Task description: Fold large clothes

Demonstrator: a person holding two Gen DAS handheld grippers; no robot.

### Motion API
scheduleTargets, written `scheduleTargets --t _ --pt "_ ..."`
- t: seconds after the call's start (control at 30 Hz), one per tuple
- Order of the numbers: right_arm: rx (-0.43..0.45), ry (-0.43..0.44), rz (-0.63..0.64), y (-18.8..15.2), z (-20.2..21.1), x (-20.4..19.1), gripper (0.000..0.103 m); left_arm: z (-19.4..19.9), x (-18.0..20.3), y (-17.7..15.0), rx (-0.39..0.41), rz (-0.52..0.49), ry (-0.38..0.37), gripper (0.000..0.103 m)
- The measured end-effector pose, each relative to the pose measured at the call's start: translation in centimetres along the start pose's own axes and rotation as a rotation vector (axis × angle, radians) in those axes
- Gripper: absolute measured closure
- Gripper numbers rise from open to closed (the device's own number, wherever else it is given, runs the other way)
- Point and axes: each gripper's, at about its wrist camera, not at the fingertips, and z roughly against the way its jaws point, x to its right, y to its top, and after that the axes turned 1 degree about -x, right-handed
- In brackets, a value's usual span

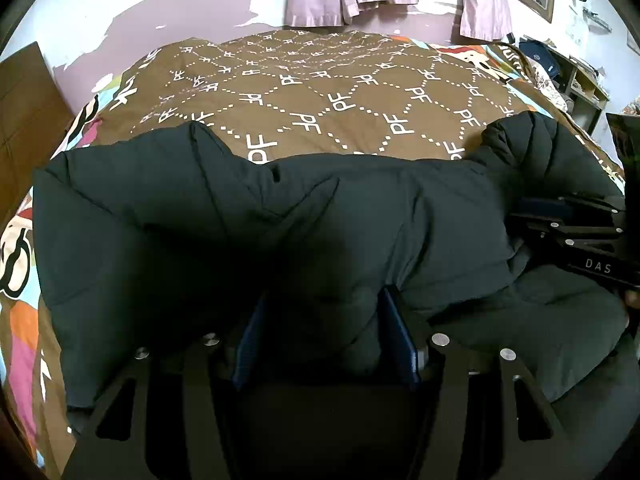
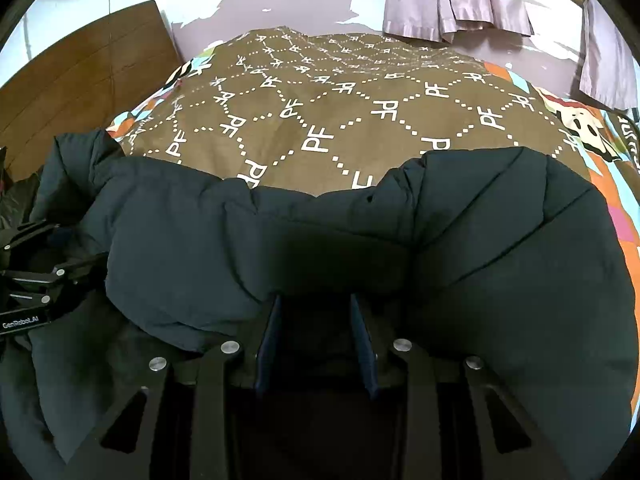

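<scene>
A brown blanket [image 1: 340,92] is spread over the bed. A thick fold of the dark puffy coat [image 1: 180,216] is pinched by the left tongs [image 1: 324,344] at the bottom middle. Another fold is gripped by the right tongs [image 2: 316,340].

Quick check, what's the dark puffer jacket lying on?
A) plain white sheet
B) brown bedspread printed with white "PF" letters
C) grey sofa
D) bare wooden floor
B: the dark puffer jacket sprawls across a brown bedspread with white "PF" letters and dotted diamond lines, visible in both wrist views.
</scene>
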Motion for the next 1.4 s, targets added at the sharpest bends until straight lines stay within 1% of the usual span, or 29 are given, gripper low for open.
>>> scheduleTargets --t 0.13,0.23,0.33,0.4,0.43,0.5,0.63,0.67,0.7,0.77,0.83,0.87,0.93,0.97,1.07,1.1,1.13,1.3,1.4 --pt "-0.022 0.018 -0.014 0.2 -0.6 0.4 0.070 -0.3 0.2 0.2 -0.009 -0.006 0.010 0.050" --pt "-0.007 0.008 -0.004 0.2 -0.5 0.3 0.070 -0.4 0.4 0.2 -0.011 -0.010 0.017 0.050" --pt "0.024 0.037 -0.016 -0.2 0.1 0.5 0.066 -0.2 0.4 0.0 0.000 -0.008 0.011 0.050" --pt "0.045 0.083 -0.022 -0.4 0.7 0.6 0.054 0.2 0.3 -0.2 0.020 -0.004 -0.006 0.050" --pt "0.053 0.090 -0.019 -0.4 0.9 0.4 0.051 0.4 0.1 -0.3 0.035 0.003 -0.018 0.050" --pt "0.065 0.089 -0.006 -0.5 1.6 0.0 0.041 1.0 -0.2 -0.5 0.058 0.011 -0.035 0.049" --pt "0.103 0.042 -0.007 -0.7 3.3 -0.5 0.034 2.1 0.0 -0.1 0.072 0.009 -0.019 0.047" --pt "0.107 0.035 -0.014 -0.8 3.6 -0.4 0.030 2.6 0.2 0.0 0.083 0.006 -0.008 0.046" --pt "0.105 0.024 -0.021 -0.9 3.9 -0.4 0.023 2.9 0.3 0.0 0.094 0.005 -0.002 0.044" --pt "0.080 -0.015 -0.034 -1.2 4.3 -0.4 0.014 3.9 0.3 -0.2 0.124 0.015 0.010 0.040" --pt "0.065 -0.026 -0.049 -1.6 5.2 -0.3 0.014 5.0 0.2 -0.5 0.148 0.041 0.010 0.033" --pt "0.066 -0.030 -0.057 -1.8 5.7 -0.3 0.014 5.4 0.1 -0.6 0.152 0.056 0.002 0.031" --pt "0.073 -0.037 -0.067 -2.1 6.8 -0.4 0.007 6.3 -0.1 -0.8 0.155 0.085 -0.003 0.024" --pt "0.079 -0.044 -0.067 -2.3 7.5 -0.6 0.003 6.8 0.0 -0.9 0.156 0.093 0.004 0.023" --pt "0.100 -0.057 -0.061 -2.9 9.6 -1.1 0.002 8.4 0.4 -1.3 0.159 0.103 0.023 0.015" --pt "0.103 -0.057 -0.061 -3.1 10.4 -1.3 0.001 8.9 0.5 -1.4 0.164 0.108 0.023 0.010" --pt "0.106 -0.057 -0.063 -3.4 11.2 -1.4 0.001 9.5 0.6 -1.6 0.169 0.119 0.017 0.008" --pt "0.124 -0.053 -0.058 -4.7 15.1 -2.4 0.000 12.6 1.5 -2.2 0.162 0.187 -0.029 0.006" --pt "0.134 -0.051 -0.045 -5.6 17.5 -3.1 0.000 14.6 2.4 -2.5 0.172 0.187 -0.037 0.005"
